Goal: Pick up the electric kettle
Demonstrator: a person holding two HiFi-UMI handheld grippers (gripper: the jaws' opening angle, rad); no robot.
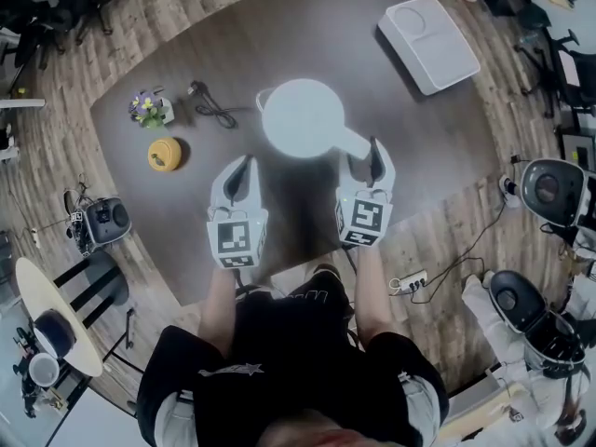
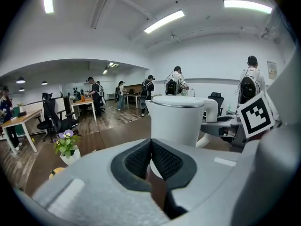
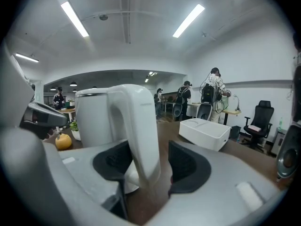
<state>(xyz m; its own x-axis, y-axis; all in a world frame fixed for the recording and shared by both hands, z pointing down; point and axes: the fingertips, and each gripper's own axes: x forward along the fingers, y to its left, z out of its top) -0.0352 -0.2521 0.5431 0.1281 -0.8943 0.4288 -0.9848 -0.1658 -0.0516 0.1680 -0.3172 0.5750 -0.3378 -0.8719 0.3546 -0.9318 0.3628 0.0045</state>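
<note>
Between jaws of right tool (image 3: 149, 166), parted: kettle handle (image 3: 139, 126), seemingly unclamped | left tool (image 2: 151, 149) closed, empty, near kettle (image 2: 178, 121)

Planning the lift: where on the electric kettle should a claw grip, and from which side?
Its handle, from the person's right: an upright loop jutting toward the right claw, whose open jaws straddle it. The round body looks too wide.

Dark table (image 1: 279, 35) with kettle (image 1: 301, 117), box (image 1: 428, 43), plant (image 1: 149, 108)
</note>
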